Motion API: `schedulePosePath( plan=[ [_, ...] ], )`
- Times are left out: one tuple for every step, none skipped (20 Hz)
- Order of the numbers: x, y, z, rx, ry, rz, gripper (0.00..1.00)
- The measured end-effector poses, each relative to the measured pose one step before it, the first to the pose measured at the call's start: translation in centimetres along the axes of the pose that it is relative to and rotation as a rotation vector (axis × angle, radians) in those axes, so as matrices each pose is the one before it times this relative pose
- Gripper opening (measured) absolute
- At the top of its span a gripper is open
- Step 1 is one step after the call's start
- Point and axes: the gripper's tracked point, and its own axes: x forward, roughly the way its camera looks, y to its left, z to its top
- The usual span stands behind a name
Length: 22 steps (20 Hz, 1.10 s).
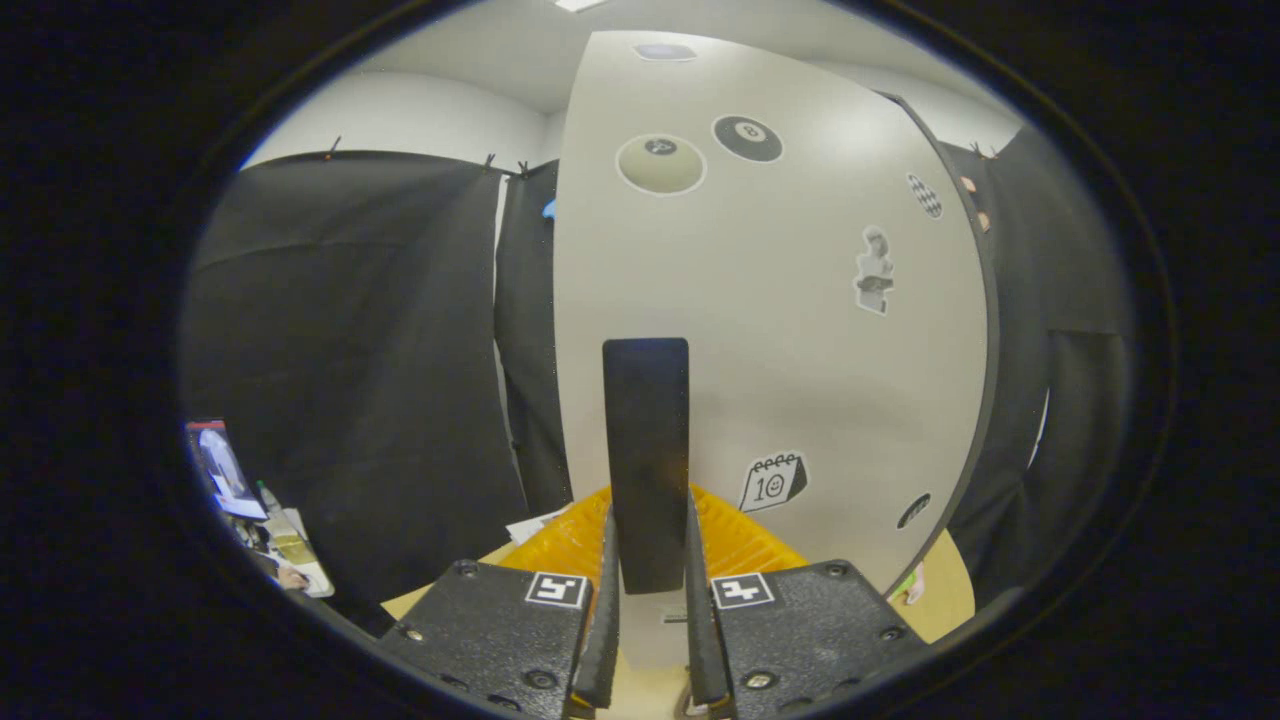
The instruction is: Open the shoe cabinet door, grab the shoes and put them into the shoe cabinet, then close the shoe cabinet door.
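- Shoe cabinet door [800,330] was seen as a large pale panel occupying the centre and upper right of the frame, directly ahead of the gripper [650,640].
- A tall black handle [646,450] was mounted upright on the lower middle of the door, and its lower end was positioned between the two fingers.
- The fingers [603,620] were clenched on the handle, with one pad pressed against each side of it; the jaws were therefore recorded as grasping the handle.
- Two square black-and-white markers [556,589] were fixed on the black finger blocks at the bottom centre of the frame.
- An orange ribbed surface [745,545] was visible just behind the fingers, on both sides of the handle's lower end.
- Stickers were noted on the door: a pale billiard ball [660,164] and a black eight ball [747,138] at the upper centre, a small figure [874,270] at the right, and a calendar sticker [772,482] just right of the handle.
- Black cloth [350,370] was hung across the left of the frame and again beyond the door's dark right edge.
- A tan floor or board surface [950,590] was seen at the lower right, below the door.
- Small cluttered items [260,510] were located at the lower left; their identity could not be determined.
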Motion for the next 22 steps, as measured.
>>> schedulePosePath(
  plan=[
    [-0.547, -0.155, -0.105, -0.00494, -0.00262, 0.00458, 0.32],
    [-0.54, -0.196, -0.078, -0.0018, -0.00119, 0.00604, 0.32],
    [-0.544, -0.115, -0.007, -0.00034, -0.00094, 0.00575, 0.32],
    [-0.623, -0.248, -0.071, -0.00423, -0.00144, 0.00619, 0.32],
    [-0.646, -0.344, -0.03, -0.00148, -0.00246, 0.00564, 0.32],
    [-0.55, -0.244, -0.057, 0.00029, -0.00357, 0.00475, 0.32],
    [-0.664, -0.328, -0.06, -0.00261, -0.00494, 0.00405, 0.32],
    [-0.617, -0.345, -0.02, 0.002, -0.00698, 0.00215, 0.32],
    [-0.646, -0.326, -0.058, 0.0004, -0.00779, -0.00087, 0.32],
    [-0.749, -0.328, -0.082, -0.00223, -0.008, -0.00352, 0.32],
    [-0.651, -0.339, -0.044, -0.001, -0.00706, -0.00431, 0.32],
    [-0.675, -0.275, -0.026, 0.00035, -0.00705, -0.00565, 0.32],
    [-0.491, -0.413, -0.01, -0.00019, -0.00448, -0.00657, 0.32],
    [-0.531, -0.37, -0.085, 0.00174, -0.0043, -0.0069, 0.32],
    [-0.463, -0.426, 0.016, -0.00132, -0.00263, -0.00675, 0.32],
    [-0.444, -0.389, 0.012, 0.00051, -0.00491, -0.00715, 0.32],
    [-0.488, -0.278, -0.011, 0.00452, -0.00568, -0.00549, 0.32],
    [-0.476, -0.376, -0.287, 0.00022, -0.00073, -0.00561, 0.31],
    [-0.469, -0.419, -0.322, -0.0013, 0.00494, -0.00622, 0.31],
    [-0.34, -0.474, -0.349, -0.00186, 0.00476, -0.00758, 0.31],
    [-0.523, -0.54, -0.251, -0.00404, 0.00415, -0.0064, 0.31],
    [-0.416, -0.684, -0.071, 0.00091, -0.00023, -0.00812, 0.31]
  ],
)
